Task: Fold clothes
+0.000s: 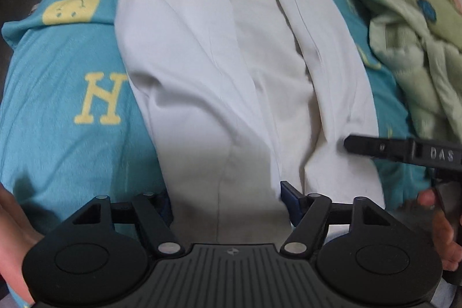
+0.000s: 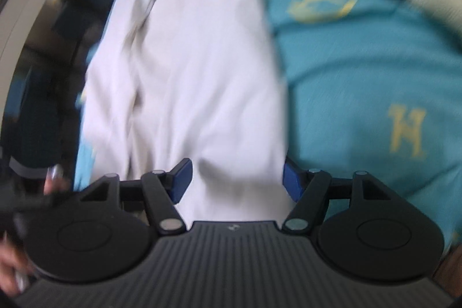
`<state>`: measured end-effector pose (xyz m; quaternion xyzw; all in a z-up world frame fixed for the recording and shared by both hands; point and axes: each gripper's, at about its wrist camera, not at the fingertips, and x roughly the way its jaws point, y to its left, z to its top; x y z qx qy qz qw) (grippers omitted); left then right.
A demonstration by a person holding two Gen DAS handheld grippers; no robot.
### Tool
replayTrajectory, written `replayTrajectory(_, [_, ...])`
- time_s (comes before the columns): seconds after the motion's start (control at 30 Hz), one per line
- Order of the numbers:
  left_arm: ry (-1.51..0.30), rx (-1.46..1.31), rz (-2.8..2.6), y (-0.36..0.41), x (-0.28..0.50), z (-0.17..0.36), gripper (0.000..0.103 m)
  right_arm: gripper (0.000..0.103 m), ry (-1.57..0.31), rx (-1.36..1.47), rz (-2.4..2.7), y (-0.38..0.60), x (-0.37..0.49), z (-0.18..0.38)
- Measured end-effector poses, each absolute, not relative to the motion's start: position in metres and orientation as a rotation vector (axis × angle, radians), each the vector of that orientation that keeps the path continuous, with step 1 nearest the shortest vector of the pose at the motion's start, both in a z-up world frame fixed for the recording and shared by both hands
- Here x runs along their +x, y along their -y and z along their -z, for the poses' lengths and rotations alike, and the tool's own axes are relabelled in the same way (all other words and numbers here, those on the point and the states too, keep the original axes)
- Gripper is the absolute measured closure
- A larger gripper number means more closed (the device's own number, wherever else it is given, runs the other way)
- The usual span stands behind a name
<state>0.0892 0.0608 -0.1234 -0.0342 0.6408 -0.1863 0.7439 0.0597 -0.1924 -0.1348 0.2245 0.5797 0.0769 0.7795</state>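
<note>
Garment: pale grey-white garment (image 1: 231, 62) is lying lengthwise on the bed, folded into a long strip w/ creases running down it; in the right wrist view it (image 2: 196, 71) is showing up blurred, one end rumpled at the far side.
Bed cover: teal sheet (image 1: 63, 111) w/ yellow letter H and a smiley print is spreading under the garment on both sides.
Left tongs: left tongs (image 1: 228, 204) are pointing steeply down over the near end of the garment, jaws standing apart, cloth lying between them, pads not pressing on it as far as can be seen (only the right blue pad is showing clearly).
Right tongs: right tongs (image 2: 235, 181) are hanging over the garment too, jaws wide apart, blue pads straddling the cloth w/o pinching it; seen from the left wrist view, one black finger (image 1: 384, 149) is reaching in from the right edge near the garment's side.
Other cloth: green fleecy blanket (image 1: 415, 28) w/ a pinkish piece behind it is sitting bunched at the far right of the bed, apart from the garment.
Hands: person's fingers are wrapping the tool bodies at the frame edges.
</note>
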Motion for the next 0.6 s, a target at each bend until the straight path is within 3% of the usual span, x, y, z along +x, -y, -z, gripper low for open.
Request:
replayTrajectory(0.1, [-1.420, 0.002, 0.399, -0.054, 0.080, 0.122, 0.059, 0.035, -1.289, 0.299, -0.176, 0.164, 0.044, 0.129])
replayTrajectory(0.17, [-1.433, 0.036, 0.403, -0.050, 0.074, 0.121, 0.080, 0.036, -1.324, 0.169, -0.225, 0.143, 0.033, 0.126])
replayTrajectory(0.23, [-1.414, 0.081, 0.412, -0.047, 0.066, 0.114, 0.087, 0.054, -1.304, 0.039, -0.232, 0.128, 0.020, 0.121])
replayTrajectory(0.3, [-1.383, 0.052, 0.418, -0.053, 0.061, 0.103, 0.091, 0.096, -1.276, -0.029, -0.203, 0.124, 0.012, 0.117])
replayTrajectory(0.6, [-1.146, -0.183, 0.425, -0.112, 0.029, 0.010, 0.092, 0.098, -1.014, 0.156, -0.210, 0.159, -0.009, 0.032])
